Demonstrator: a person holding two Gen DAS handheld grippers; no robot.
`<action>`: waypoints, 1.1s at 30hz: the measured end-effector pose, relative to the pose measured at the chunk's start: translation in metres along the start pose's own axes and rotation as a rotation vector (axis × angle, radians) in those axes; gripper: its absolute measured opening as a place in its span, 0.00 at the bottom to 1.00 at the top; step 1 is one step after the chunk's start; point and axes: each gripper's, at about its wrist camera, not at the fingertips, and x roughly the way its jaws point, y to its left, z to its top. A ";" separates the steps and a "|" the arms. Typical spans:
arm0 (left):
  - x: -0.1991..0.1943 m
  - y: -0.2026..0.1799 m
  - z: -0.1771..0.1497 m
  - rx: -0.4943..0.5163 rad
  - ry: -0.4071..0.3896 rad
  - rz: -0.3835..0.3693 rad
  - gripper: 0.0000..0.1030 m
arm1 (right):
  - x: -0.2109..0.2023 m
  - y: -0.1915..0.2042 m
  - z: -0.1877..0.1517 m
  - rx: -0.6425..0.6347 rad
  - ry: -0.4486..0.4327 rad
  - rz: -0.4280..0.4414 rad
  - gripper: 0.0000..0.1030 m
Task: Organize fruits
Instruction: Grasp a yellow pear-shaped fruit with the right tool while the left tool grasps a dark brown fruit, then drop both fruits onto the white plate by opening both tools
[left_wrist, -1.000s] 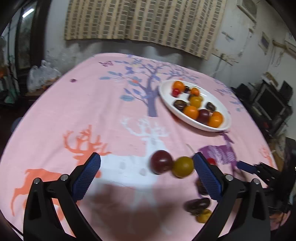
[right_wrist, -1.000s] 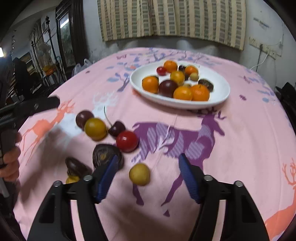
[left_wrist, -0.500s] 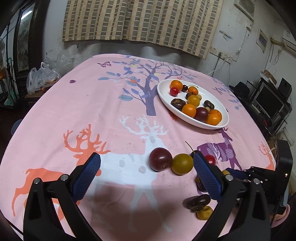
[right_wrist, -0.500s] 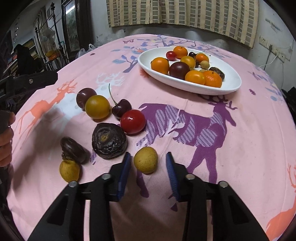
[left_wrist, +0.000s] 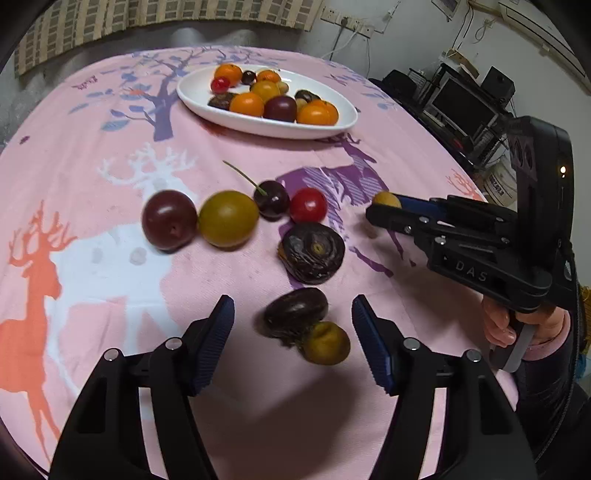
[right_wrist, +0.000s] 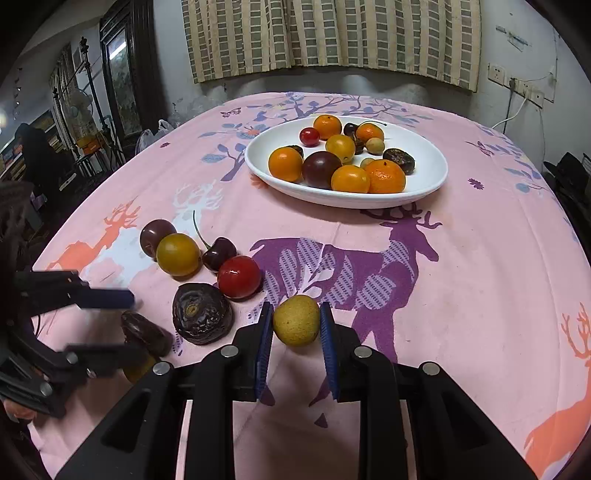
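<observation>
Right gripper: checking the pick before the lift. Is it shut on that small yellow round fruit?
Shut: the right gripper has both blue pads against the small yellow round fruit.

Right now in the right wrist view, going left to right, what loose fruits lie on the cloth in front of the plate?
Dark purple plum → yellow-orange tomato → cherry → red tomato → small yellow fruit, between the right gripper's fingers.

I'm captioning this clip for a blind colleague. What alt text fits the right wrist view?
The right tongs grip a small yellow fruit on a pink deer-print cloth. To their left lie six loose fruits, with the open left tongs over them; a white plate of fruit sits beyond.
</observation>
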 end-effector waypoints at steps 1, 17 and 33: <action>0.001 0.000 0.000 0.003 0.001 -0.002 0.63 | 0.000 0.001 0.000 -0.001 -0.003 -0.004 0.25; 0.005 -0.001 0.000 -0.021 -0.016 -0.017 0.36 | -0.007 0.003 -0.001 -0.011 -0.038 -0.001 0.25; 0.028 0.009 0.186 0.068 -0.202 0.133 0.36 | 0.033 -0.054 0.112 0.097 -0.244 -0.072 0.25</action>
